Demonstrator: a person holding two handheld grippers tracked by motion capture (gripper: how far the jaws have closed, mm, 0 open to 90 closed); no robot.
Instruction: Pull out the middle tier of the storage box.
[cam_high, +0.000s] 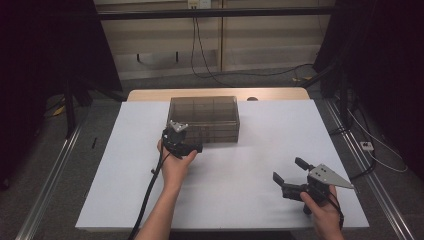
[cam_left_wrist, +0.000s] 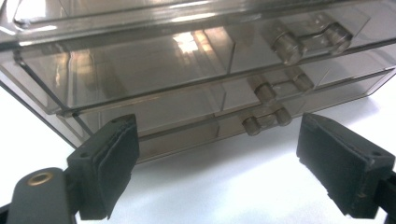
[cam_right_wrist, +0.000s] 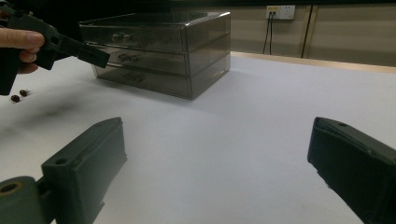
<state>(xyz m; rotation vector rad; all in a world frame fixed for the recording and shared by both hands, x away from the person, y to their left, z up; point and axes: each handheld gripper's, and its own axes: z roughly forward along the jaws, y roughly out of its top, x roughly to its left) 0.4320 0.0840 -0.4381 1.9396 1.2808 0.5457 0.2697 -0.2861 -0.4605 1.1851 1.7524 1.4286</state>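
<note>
Where a white table (cam_high: 260, 165) stands on grey carpet in a dim room, a smoky drawer box (cam_high: 203, 119) sits near its far edge. The left claw (cam_high: 192, 148) gapes just before the drawers; the right claw (cam_high: 289, 170) gapes well apart, empty.

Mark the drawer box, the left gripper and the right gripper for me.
drawer box (cam_high: 202, 111): high view, on its smoky top panel.
left gripper (cam_high: 197, 148): high view, at its jaw tips by the box front.
right gripper (cam_high: 289, 169): high view, midway between its open jaw tips.
</note>
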